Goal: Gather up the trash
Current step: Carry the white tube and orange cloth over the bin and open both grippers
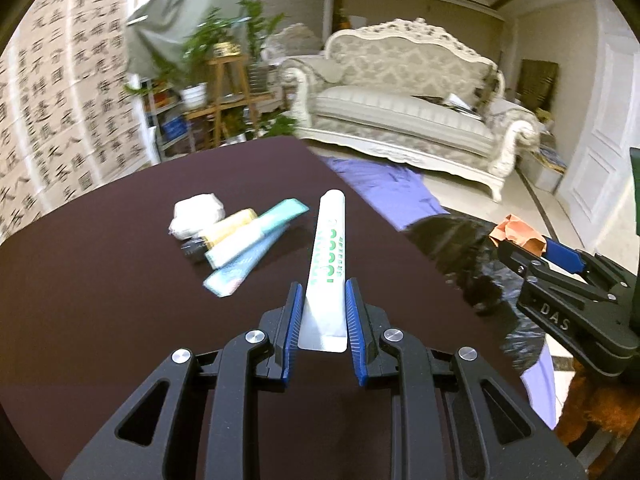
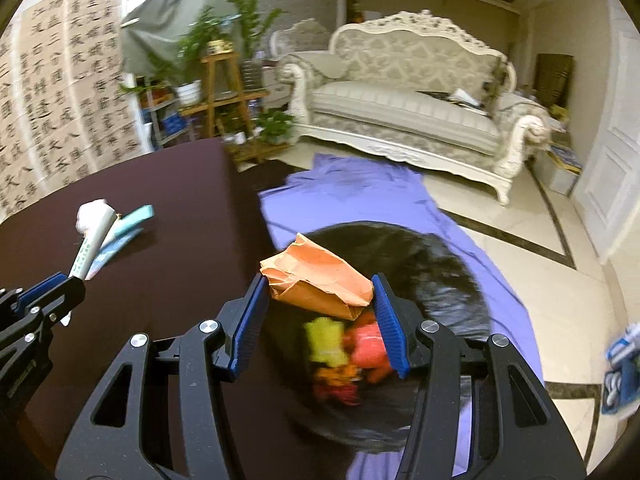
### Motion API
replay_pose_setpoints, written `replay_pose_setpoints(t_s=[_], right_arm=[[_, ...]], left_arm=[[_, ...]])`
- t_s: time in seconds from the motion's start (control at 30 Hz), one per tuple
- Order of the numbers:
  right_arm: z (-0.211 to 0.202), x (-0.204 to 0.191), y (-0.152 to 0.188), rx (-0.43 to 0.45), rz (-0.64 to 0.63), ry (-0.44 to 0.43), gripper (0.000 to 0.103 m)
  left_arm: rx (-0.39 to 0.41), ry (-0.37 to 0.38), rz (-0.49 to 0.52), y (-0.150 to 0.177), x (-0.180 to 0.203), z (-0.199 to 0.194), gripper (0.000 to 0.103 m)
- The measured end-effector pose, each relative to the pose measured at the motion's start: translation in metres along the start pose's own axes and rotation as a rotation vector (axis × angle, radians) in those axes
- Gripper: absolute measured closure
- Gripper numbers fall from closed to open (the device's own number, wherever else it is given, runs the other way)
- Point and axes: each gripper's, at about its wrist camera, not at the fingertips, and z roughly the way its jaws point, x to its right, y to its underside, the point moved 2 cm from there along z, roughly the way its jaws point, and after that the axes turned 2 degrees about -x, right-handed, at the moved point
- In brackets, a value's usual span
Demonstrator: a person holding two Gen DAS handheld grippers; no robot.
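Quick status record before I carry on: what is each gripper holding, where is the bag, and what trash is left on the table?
left gripper: shut on the white tube, which points up and away over the table
right gripper: shut on crumpled orange paper, held above the bag opening
black bag: off the table's right edge, open, colourful trash already inside
dark table: small pile left at the far side: white wad, yellow wrapper, teal packets
purple cloth: on the floor under the bag
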Motion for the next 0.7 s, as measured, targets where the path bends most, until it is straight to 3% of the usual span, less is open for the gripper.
replay_pose_setpoints(t_s=[0.3,0.6,0.7], right_arm=[[0.013,0.046,0.006,-0.016,0.065,0.056,0.052],[0.03,0.068,0.009,-0.039,0.104,0.073,0.051],[0.037,0.074,0.01,-0.049,0.12,0.083,0.046]], left_arm=[[-0.005,0.058,0.1,-0.011,0.061,0.024,0.08],[-0.02,0.071,0.158,-0.02,0.086,0.047,0.08],[-0.037,0.063,0.168,-0.019,0.092,0.055,0.076]])
